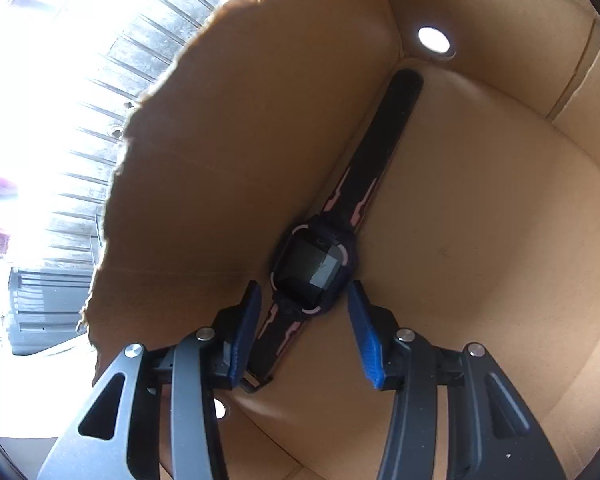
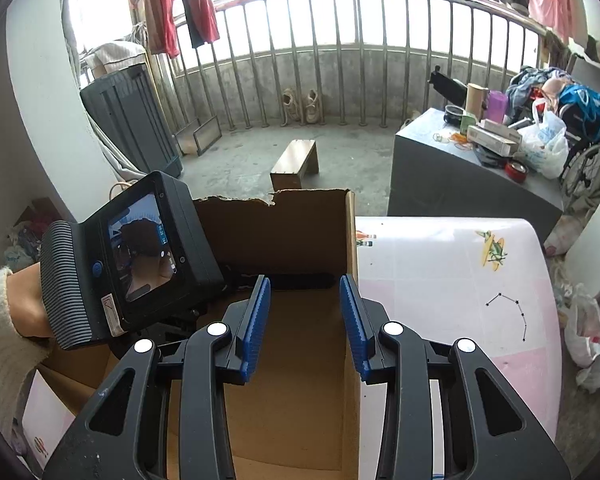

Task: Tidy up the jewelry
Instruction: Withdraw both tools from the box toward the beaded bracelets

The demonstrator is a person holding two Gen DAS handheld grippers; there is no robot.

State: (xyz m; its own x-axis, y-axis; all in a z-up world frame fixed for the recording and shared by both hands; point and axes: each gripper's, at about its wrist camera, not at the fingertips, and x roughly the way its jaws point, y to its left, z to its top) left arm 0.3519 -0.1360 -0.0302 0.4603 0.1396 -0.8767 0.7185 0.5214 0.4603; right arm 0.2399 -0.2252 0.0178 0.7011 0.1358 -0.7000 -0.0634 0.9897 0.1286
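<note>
Two grippers: both at the box, neither one holding anything.
Box: brown corrugated cardboard box (image 2: pixel 284 236) with a torn upper rim fills the centre of the right wrist view; the left wrist view looks down onto its floor.
Table: white and pink printed tabletop (image 2: pixel 452 280) lies right of the box.
Right gripper (image 2: pixel 305 292): blue-padded jaws stand apart over the box's open top, nothing between them.
Left gripper (image 1: pixel 303 300): jaws apart inside the box, straddling the watch case; pads not pressing on it.
Watch: black square-faced wristwatch with pink strap markings (image 1: pixel 314 270) lies flat along the fold where floor meets wall, mid-frame.
Step, as judged: watch looks already set down; lift the left gripper straight up, keeping the pads off the strap.
Writing: digits on the left gripper's screen too small to read; no brand legible.
</note>
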